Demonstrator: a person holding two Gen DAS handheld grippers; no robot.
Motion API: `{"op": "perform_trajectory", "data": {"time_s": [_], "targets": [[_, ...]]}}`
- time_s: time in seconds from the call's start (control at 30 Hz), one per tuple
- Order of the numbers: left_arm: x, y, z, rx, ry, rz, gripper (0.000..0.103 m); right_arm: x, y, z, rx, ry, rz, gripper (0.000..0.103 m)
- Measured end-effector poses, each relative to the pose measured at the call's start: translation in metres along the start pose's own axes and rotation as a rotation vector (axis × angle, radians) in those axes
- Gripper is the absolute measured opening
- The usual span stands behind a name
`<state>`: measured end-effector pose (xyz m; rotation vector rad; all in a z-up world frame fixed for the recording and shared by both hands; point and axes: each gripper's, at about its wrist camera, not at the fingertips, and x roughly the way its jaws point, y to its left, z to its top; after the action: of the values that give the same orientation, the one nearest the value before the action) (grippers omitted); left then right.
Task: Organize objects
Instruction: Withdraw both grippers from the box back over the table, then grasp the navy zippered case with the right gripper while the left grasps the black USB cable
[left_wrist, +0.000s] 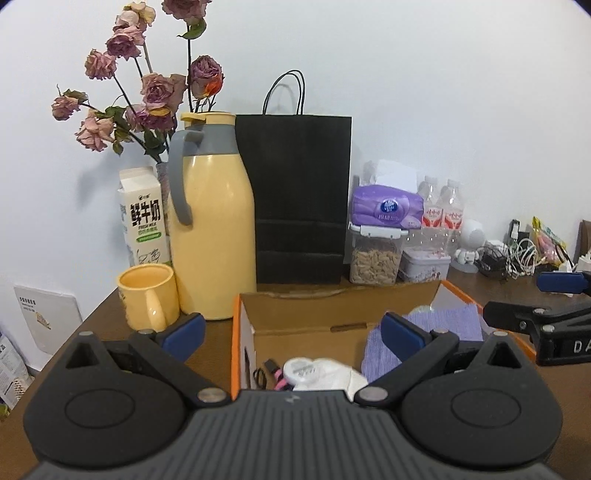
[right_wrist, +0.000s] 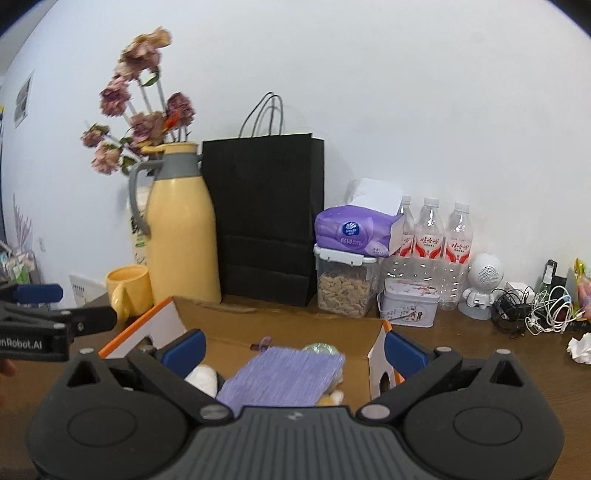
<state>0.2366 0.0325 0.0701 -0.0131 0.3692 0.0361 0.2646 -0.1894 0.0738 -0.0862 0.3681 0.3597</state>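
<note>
A: So, where is the left gripper (left_wrist: 293, 334)?

B: Low in the left wrist view, jaws spread wide and holding nothing. The open cardboard box (left_wrist: 317, 314) sits right between its blue fingertips (left_wrist: 183, 334), in the lower middle of the frame.

A: And what's in the box?

B: A purple cloth (left_wrist: 436, 332) lies toward its right side, partly behind the right fingertip. A white bundle (left_wrist: 325, 373) rests at the near edge, lower centre, with a small black and pink item just left of it; I can't tell what that is.

A: The right gripper (right_wrist: 294, 349)?

B: Also spread apart and empty. In its own view the purple cloth is lower centre, between the fingers, with a shiny greenish ball (right_wrist: 320, 348) touching the cloth's far edge.

A: The surroundings?

B: A yellow thermos (left_wrist: 212, 221) and yellow mug (left_wrist: 147, 299) stand left of the box, a black paper bag (left_wrist: 301, 199) behind it. Right of the bag, a tissue pack (left_wrist: 386, 210) tops a clear container (left_wrist: 375, 254).
</note>
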Motion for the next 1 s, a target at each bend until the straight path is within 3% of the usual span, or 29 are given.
{"op": "perform_trajectory", "data": {"time_s": [0.37,0.67,1.0], "targets": [[-0.042,0.017,-0.035,0.043,0.075,0.020,0.103,-0.033,0.031,-0.048,-0.062,0.139,0.048,0.103],[-0.061,0.035,-0.084,0.049,0.222,0.043,0.103,-0.044,0.043,-0.093,-0.050,0.262,0.087,0.103],[-0.076,0.040,-0.126,0.046,0.333,-0.027,0.103,-0.047,0.049,-0.121,-0.019,0.337,0.095,0.103]]}}
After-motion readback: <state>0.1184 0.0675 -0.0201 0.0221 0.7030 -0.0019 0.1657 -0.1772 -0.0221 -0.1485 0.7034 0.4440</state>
